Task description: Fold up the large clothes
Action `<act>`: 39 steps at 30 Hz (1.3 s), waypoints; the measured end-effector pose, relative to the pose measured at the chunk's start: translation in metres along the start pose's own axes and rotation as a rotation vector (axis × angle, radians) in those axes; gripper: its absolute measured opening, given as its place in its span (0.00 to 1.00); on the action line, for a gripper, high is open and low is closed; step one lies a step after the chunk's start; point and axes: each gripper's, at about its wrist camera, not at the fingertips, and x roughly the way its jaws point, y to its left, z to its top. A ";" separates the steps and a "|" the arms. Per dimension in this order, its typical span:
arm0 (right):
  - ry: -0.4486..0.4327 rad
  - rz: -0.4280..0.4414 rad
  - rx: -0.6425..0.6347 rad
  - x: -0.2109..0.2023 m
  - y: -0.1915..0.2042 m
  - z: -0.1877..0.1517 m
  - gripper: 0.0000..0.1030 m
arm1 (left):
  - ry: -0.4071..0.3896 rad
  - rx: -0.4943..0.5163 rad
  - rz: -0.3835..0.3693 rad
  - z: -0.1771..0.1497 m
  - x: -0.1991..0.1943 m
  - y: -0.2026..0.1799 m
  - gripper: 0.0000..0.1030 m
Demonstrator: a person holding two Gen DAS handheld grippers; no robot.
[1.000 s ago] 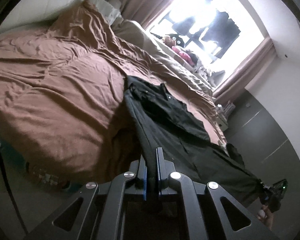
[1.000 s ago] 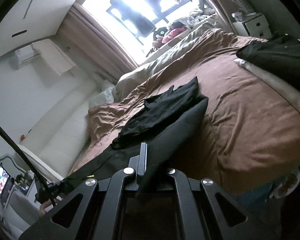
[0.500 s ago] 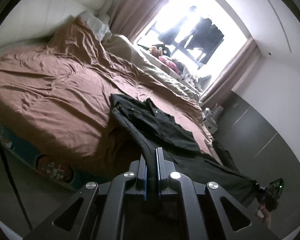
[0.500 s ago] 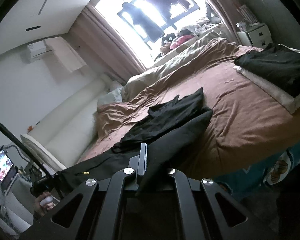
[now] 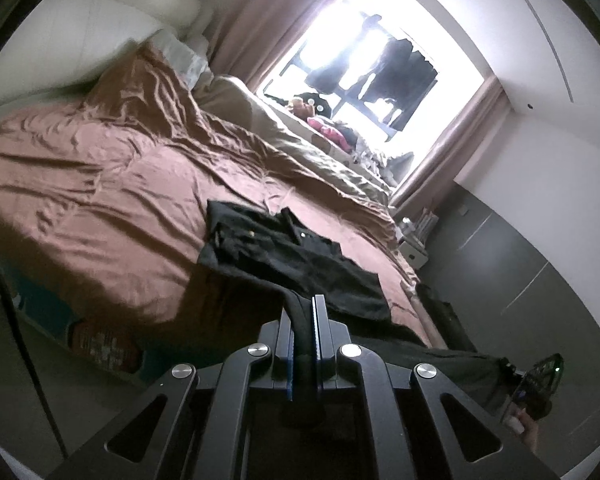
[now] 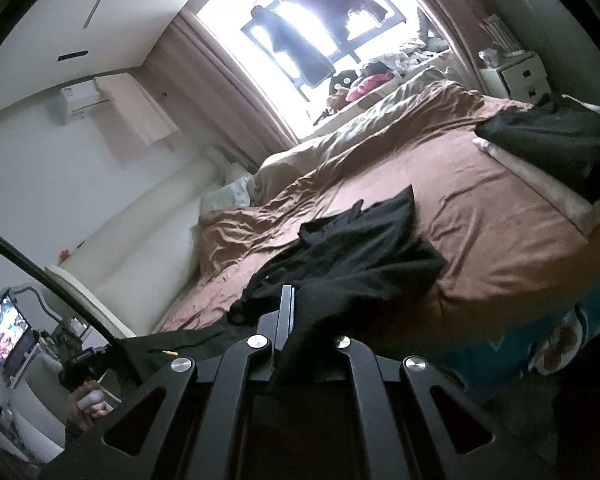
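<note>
My fingers [image 5: 315, 312] both sides clenched on black garment [image 5: 300, 256], hem stretched taut off bed [image 5: 100, 200] edge, collar end resting on bed, flattening for fold.

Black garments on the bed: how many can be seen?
2. One black garment lies mid-bed, its near edge pinched by the left gripper and right gripper; a second black garment sits folded on a pale stack at the bed's corner.

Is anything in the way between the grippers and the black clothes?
No. Each hand-held gripper, left and right, is already shut on the black garment, which lies partly on the brown bedspread. Nothing sits between them.
</note>
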 end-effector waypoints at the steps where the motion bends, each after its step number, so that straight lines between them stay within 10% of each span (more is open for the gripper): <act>1: -0.002 0.002 -0.002 0.002 -0.001 0.005 0.00 | -0.006 0.000 -0.002 0.004 0.001 -0.001 0.06; 22: -0.109 0.012 -0.074 0.148 -0.001 0.155 0.00 | -0.124 0.081 0.033 0.168 0.124 -0.025 0.06; 39: -0.006 -0.130 0.003 0.314 -0.026 0.215 0.00 | 0.006 0.048 0.153 0.216 0.297 0.037 0.06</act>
